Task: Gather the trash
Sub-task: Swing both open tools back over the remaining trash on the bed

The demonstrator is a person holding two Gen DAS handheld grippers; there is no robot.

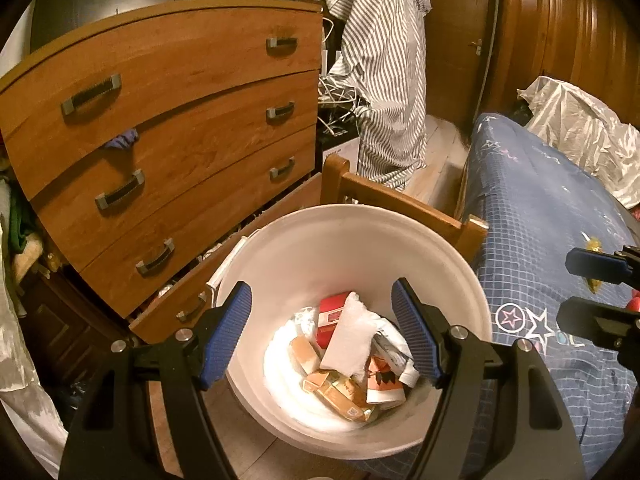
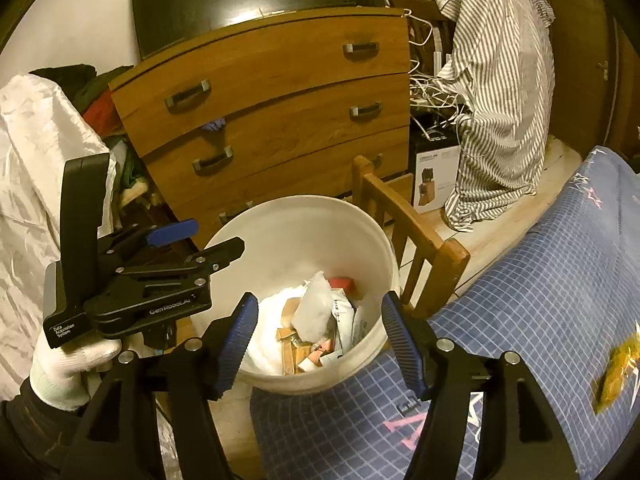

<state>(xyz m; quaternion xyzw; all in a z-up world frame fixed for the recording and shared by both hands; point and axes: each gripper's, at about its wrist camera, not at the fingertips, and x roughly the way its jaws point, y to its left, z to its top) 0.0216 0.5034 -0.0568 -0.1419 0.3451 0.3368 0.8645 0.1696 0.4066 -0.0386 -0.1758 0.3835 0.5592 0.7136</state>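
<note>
White bucket (image 1: 460, 280) of trash beside the bed (image 1: 540, 208), left gripper (image 1: 322, 332) spread and empty above it, right gripper (image 2: 318, 344) likewise spread, yellow wrapper (image 2: 618, 372) on the blue bedspread

Left gripper (image 1: 322, 332) and right gripper (image 2: 318, 344) both hold jaws spread wide, empty.

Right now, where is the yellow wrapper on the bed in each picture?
Left wrist view: the yellow wrapper lies at the far right edge on the blue bedspread, partly hidden behind the right tool.
Right wrist view: it lies at the right, lower down, on the bedspread.
Shared landmark: the white bucket beside the bed.
</note>
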